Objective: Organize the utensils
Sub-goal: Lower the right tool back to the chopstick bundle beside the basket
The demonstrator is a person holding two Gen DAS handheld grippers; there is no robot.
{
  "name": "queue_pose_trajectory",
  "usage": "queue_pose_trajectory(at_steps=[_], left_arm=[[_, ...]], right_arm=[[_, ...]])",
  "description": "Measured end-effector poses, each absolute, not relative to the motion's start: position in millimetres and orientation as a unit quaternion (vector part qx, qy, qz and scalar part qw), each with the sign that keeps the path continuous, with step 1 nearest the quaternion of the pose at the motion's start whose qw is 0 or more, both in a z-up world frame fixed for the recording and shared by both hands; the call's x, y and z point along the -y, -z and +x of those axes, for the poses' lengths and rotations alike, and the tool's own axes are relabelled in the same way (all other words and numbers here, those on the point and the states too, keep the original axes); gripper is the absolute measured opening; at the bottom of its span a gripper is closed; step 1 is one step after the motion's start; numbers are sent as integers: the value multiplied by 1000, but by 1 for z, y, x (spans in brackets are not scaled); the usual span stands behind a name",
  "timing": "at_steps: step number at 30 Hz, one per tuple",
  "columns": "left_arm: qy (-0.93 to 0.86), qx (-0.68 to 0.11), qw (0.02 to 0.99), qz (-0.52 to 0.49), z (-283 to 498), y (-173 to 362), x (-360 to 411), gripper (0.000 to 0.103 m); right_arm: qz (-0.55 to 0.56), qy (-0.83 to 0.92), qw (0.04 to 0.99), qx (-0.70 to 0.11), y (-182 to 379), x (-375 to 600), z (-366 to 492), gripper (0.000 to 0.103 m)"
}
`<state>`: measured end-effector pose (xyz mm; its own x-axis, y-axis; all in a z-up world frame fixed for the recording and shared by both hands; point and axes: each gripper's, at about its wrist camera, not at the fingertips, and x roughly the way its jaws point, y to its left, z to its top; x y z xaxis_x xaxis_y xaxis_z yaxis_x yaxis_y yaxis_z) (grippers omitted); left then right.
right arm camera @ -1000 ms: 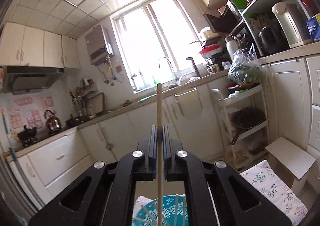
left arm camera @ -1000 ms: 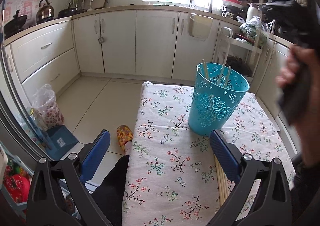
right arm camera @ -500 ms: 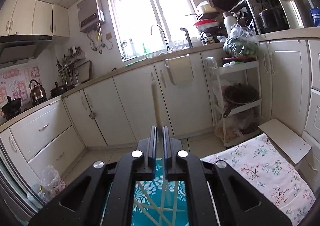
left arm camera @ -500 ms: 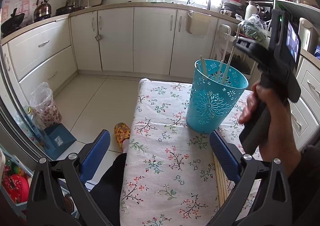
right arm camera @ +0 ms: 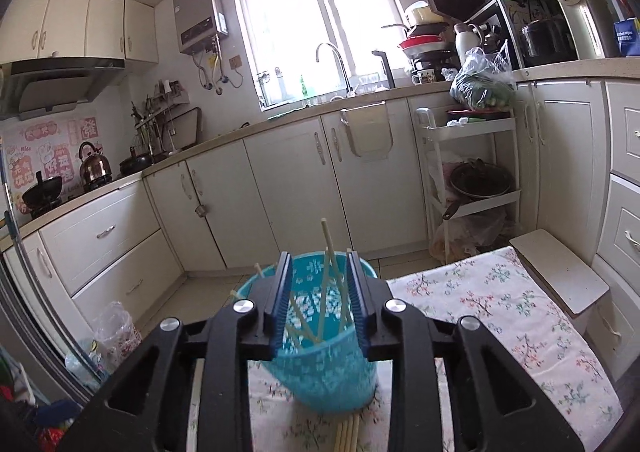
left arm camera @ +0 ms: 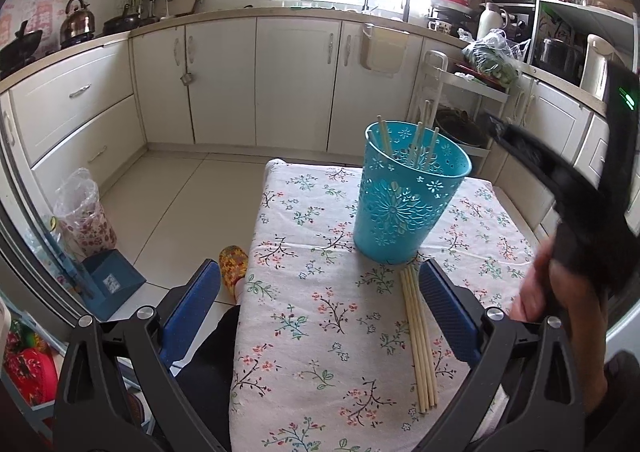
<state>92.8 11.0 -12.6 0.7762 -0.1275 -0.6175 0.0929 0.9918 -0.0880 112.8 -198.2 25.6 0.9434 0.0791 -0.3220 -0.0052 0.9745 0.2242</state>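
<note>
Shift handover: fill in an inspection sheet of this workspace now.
Surface: floral tablecloth, partly bare.
Job's things: teal basket upright, several chopsticks standing inside; loose chopsticks bundled on the cloth before it.
Clutter: nothing seen on the cloth.
Grippers: left gripper open, empty; right gripper jaws just opened, nothing pinched, above the basket.
Cables: nothing seen.
Surroundings: white cabinets, kettle, rack.
</note>
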Motion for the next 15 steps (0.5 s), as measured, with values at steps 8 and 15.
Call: queue_pose_trajectory(at_steps=[8,15], left_arm=[[67,-331,941,-24,86,9,-6,95],[61,-348,935,-23,87,17,-9,95]], right_arm=[[95,-10,965,-243,18,199,91,30],[87,-4,936,-341,69,203,97,29]])
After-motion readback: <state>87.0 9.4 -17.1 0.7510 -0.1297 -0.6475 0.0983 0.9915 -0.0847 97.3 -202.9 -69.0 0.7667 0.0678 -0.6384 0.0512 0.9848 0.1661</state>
